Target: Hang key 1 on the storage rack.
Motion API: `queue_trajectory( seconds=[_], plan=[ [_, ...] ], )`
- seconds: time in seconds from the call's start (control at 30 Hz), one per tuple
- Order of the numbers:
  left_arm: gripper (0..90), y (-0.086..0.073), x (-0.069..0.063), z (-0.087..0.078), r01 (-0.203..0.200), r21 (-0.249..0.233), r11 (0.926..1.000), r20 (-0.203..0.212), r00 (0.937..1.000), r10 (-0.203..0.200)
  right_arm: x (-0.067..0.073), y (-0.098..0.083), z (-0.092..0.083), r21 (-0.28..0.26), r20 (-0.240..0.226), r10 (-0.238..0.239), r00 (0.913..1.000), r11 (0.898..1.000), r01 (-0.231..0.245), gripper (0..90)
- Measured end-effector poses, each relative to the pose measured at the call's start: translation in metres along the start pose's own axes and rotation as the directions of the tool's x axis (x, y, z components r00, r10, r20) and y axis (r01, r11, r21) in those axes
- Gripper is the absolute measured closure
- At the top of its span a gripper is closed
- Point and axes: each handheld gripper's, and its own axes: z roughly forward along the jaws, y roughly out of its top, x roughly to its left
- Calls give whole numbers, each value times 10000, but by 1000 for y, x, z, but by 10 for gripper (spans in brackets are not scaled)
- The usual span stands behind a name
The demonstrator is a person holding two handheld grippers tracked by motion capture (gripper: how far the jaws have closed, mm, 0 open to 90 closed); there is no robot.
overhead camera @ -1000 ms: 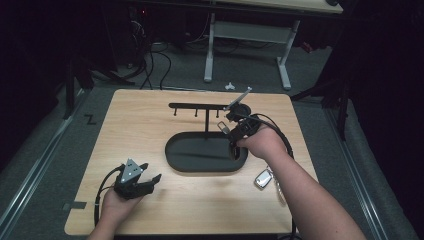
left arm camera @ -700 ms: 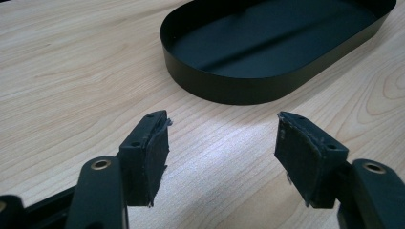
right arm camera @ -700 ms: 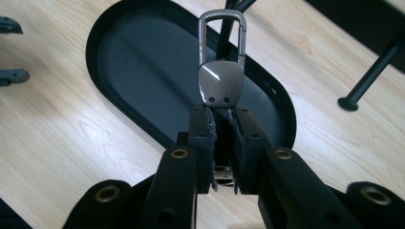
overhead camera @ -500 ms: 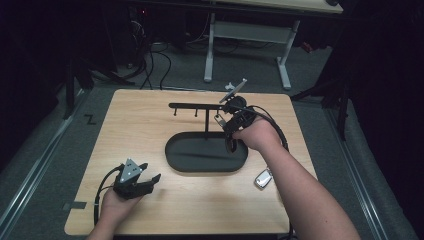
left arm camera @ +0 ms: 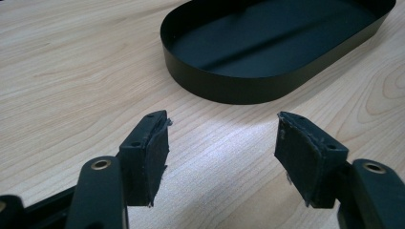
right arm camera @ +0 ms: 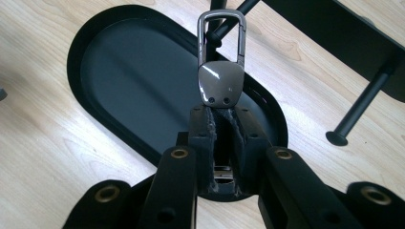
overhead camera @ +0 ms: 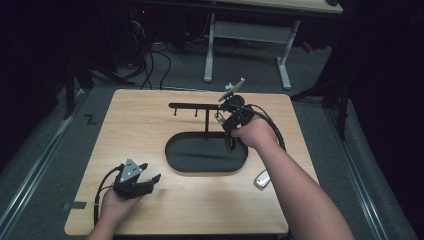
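Observation:
My right gripper (overhead camera: 222,119) is up at the black hanger rack (overhead camera: 192,106) that rises from the oval black tray (overhead camera: 172,160). It is shut on a metal key fob (right arm camera: 220,85). The fob's clip loop (right arm camera: 222,28) sits around one of the rack's pegs (right arm camera: 229,21), and a second peg (right arm camera: 360,107) sticks out to the right. My left gripper (overhead camera: 150,181) rests low over the table's front left, open, with nothing between its pads (left arm camera: 153,152). The tray's near wall (left arm camera: 224,90) lies just ahead of it.
A second silver key fob (overhead camera: 261,179) lies on the wooden table (overhead camera: 130,130) beside the right forearm, right of the tray. Beyond the table's far edge are a desk frame (overhead camera: 210,50) and cables on the floor.
The right gripper has shifted a little up and left toward the rack's bar, carrying the key fob. The left gripper has stayed put.

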Motion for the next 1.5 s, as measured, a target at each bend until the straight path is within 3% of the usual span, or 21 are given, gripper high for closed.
queue_trajectory(
  seconds=[0.77, 1.03, 1.13, 1.5],
  plan=[
    [364, -1, 1, 0, 11, -19, 10000, -51, 10000, -11, -4, 11, 18, -190, 395, 266, 9989, 9995, -259, 803],
    [364, -1, 1, 0, 18, -28, 10000, -46, 10000, -18, -2, 12, 23, 44, 474, 208, 9987, 9998, -210, 791],
    [364, -1, 1, 0, 35, -23, 10000, -40, 10000, -35, 0, 11, 25, -3, 405, 396, 9984, 9992, -396, 793],
    [364, -1, -1, 1, 70, -15, 10000, 27, 10000, -70, 5, 4, 18, -293, 170, 328, 9993, 9991, -323, 764]
  ],
)
